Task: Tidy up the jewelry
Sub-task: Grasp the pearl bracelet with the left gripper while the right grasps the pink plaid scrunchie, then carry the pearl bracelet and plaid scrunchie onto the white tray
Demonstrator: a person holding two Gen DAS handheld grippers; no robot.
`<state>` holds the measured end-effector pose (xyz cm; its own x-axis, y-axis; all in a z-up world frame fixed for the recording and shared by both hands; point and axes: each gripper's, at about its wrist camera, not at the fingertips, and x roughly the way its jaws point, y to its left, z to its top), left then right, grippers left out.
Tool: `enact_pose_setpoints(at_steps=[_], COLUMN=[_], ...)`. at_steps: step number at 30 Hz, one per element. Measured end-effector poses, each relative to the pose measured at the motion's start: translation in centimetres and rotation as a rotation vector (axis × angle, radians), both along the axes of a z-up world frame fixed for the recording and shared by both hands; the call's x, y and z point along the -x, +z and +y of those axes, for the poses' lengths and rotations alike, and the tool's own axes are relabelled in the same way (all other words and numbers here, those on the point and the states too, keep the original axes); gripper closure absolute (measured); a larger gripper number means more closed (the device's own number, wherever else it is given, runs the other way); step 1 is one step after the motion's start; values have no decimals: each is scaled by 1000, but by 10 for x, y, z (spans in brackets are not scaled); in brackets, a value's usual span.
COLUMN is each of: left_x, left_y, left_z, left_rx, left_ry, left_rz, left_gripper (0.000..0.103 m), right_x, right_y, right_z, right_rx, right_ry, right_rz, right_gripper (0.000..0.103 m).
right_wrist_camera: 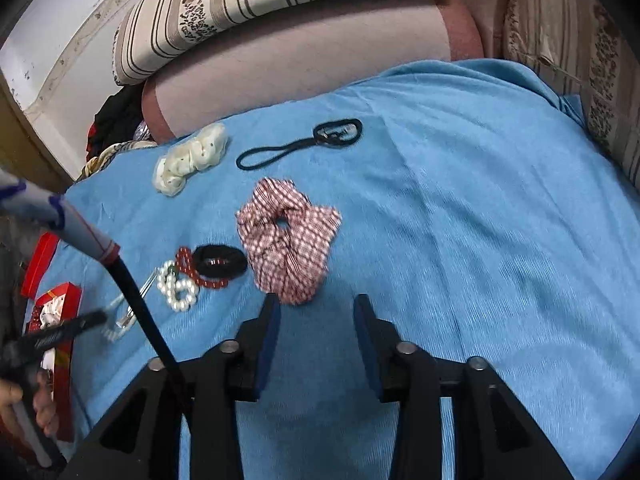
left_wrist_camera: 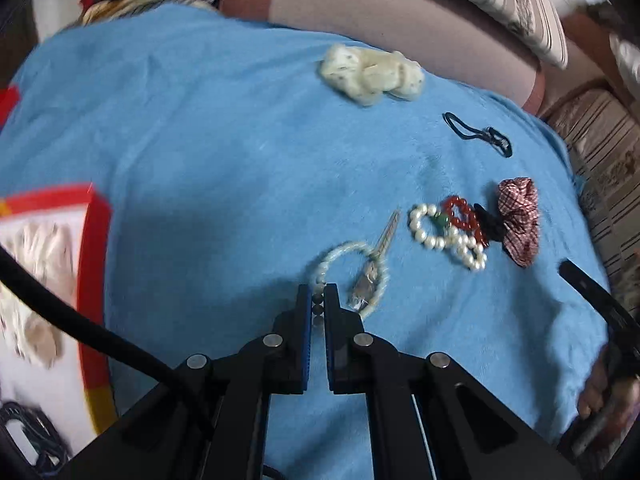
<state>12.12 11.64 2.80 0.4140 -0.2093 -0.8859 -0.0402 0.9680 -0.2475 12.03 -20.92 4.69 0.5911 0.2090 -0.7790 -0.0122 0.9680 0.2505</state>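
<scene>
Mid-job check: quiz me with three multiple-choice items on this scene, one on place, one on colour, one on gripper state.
1. The checked scrunchie lies:
A) in the red box
B) just ahead of the right gripper
C) on the pillow

2. The cloth under everything is:
A) blue
B) green
C) white

3. The left gripper is:
A) wide open
B) shut on nothing
C) shut on the pale bead bracelet

Answers: B, it sits just beyond the open fingers; A, blue cloth fills both views; C, beads show pinched between its fingers.
</scene>
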Motion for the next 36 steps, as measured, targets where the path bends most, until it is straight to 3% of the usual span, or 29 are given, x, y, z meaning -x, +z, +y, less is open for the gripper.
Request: enact_pose_setpoints(at_steps=[5,7,10,17,22,23,24,25,26,27,36], left_x=[9,10,10,8,6,6,4,3,2,2,30], left_y=[-3,-2,-2,-13,-15,-15,-17,-19,-20,-19,19], left_z=[10,11,8,9,1,-3,-8,-12,-17,-21,-23], left_rx=[7,25,30,77,74,78,86,90,77,58,39], left_ry=[20,17,14,14,-9,-21,-37,-47,-49,-50,-52], left_rz=[-22,-37,-60,-49,-61,-57,-40,-23,-14,-19,-97], left_gripper=[96,81,67,60,64,70,86,96,96,98,98], right_x=[-12,-12,-14,-35,-52,-54,-55,-57,-58,-57,-3], right_y=[1,1,-2,-18,-32,-34,-35,-37,-38,-37,16], right_z=[6,7,8,7,7,9,10,12,13,13,20], right_rx=[-11,-15,-6,-7,-29,-21,-17,-12,-10,-10,60], right_ry=[14,30,39,18,-10,-10,-10,-7,-7,-11,20], right_rz=[-12,-19,-13,16,50,54,55,64,70,70,-43], right_gripper=[59,59,59,59,59,59,68,75,87,91,96])
